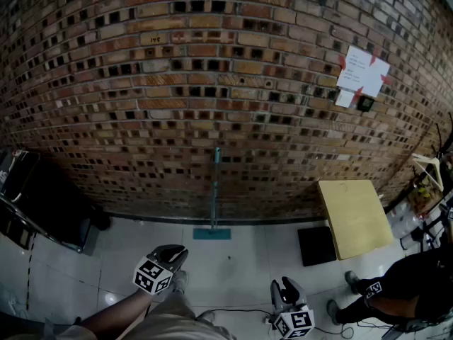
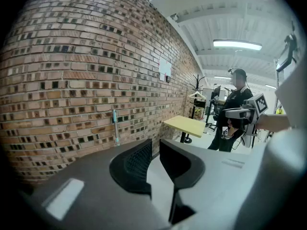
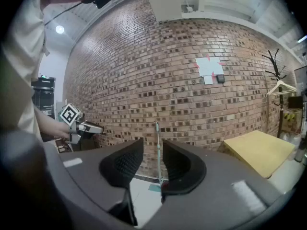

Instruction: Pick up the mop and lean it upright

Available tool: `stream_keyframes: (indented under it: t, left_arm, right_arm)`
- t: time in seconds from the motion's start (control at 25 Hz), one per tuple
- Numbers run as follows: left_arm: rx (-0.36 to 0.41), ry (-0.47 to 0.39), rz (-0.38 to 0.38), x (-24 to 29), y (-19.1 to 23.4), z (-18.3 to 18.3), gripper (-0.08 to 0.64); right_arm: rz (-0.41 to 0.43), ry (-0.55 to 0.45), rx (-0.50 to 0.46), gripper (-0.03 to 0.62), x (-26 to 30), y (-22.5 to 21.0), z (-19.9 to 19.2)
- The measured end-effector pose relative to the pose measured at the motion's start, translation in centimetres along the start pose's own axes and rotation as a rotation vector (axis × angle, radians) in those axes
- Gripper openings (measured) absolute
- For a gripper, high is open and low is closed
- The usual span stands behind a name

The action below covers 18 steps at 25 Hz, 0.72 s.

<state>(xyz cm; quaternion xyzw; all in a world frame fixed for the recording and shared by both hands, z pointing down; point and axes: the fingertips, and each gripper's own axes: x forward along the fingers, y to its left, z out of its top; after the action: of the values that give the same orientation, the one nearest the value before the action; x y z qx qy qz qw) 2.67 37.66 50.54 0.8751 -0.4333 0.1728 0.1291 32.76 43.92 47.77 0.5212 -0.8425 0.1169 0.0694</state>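
1. Nearest to me in the head view are my own two tools: my left gripper [image 1: 174, 252] low on the left and my right gripper [image 1: 287, 286] low on the right, both over the white floor [image 1: 241, 261]
2. My left jaws are only a little bit apart, with a thin gap, and they hold nothing
3. My right jaws are a little bit apart too, and nothing is gripped in them; I just see the far-off mop through the gap
4. The mop [image 1: 215, 186] stands upright against the brick wall [image 1: 212, 69], in the middle, well apart from both grippers
5. It has a thin, pale blue-green stick, and a flat blue-green head that lies on the floor at the foot of the wall
6. Only the head view shows that flat head from above, and a black square [image 1: 316, 245] on the floor just beside the yellow table [image 1: 354, 218]
7. Only the left gripper view shows a long ceiling light [image 2: 237, 44] and a person [image 2: 235, 114] in dark clothes standing up, past the table
8. Only the right gripper view shows a coat stand [image 3: 274, 73] at the far right, with a hanger on it
9. The white paper [image 1: 362, 73] stuck on the wall shows in all three views
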Motion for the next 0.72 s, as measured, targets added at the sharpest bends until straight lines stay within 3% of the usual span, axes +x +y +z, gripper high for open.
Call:
stream_keyframes:
  t: [0.28,0.72]
  left_arm:
    - [-0.017,0.014,-0.018,2.4,3.5,0.1,0.072]
    - [-0.001,0.041,-0.120,9.2,11.8,2.2,0.083]
  right_arm:
    - [0.007,0.019,-0.004,0.132,4.1,0.6,0.5]
    - [-0.042,0.056,0.004,0.132,14.3,1.3,2.6]
